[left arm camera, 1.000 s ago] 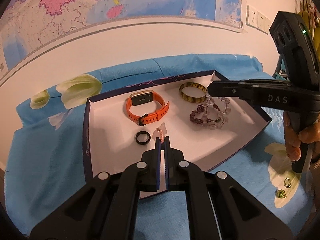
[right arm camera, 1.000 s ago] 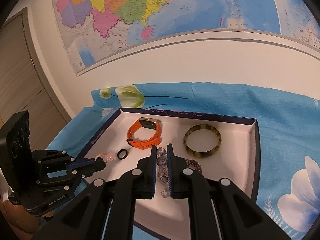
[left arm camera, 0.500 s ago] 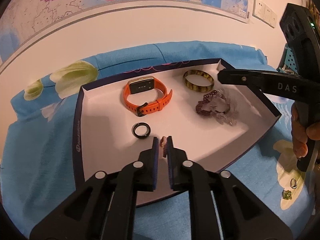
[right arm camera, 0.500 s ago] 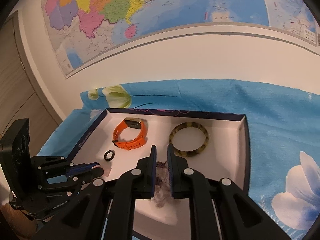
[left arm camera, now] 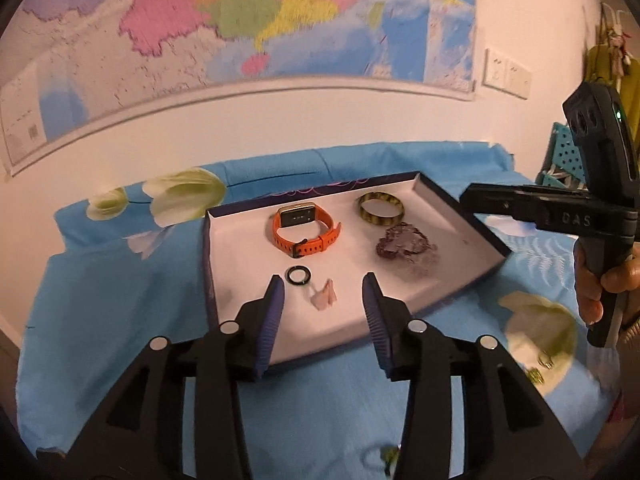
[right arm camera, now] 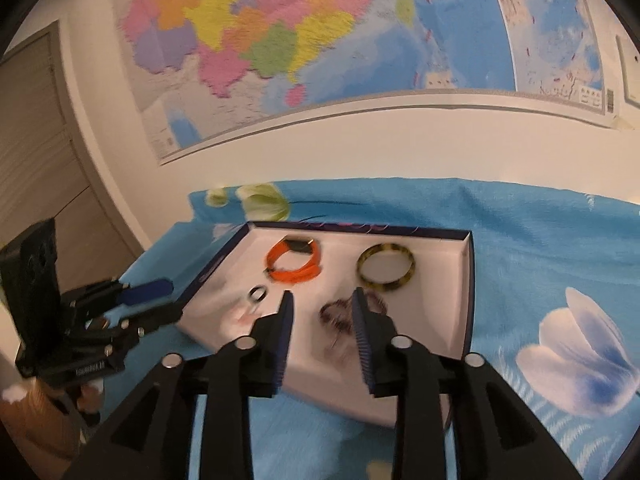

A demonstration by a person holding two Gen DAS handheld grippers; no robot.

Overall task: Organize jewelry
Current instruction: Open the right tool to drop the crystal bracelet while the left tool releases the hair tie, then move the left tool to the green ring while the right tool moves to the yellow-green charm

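On a blue flowered cloth [left arm camera: 100,320] below a wall map [left arm camera: 240,20], our left gripper [left arm camera: 323,294] is opening, empty, above a pink ring [left arm camera: 325,300] lying in the white tray [left arm camera: 448,280]. Our right gripper [right arm camera: 322,312] is opening too, holding nothing, over the beaded bracelet [right arm camera: 335,314]. Farther in lie a black ring [left arm camera: 299,275], orange watch [left arm camera: 306,232] and amber bangle [left arm camera: 381,209].

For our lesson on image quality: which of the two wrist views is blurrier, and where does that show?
Right wrist view: motion-smeared, the small black ring and purple bead bracelet streaked. Left wrist view: sharper, the orange watch crisp, edges soft; both bend the wall map.
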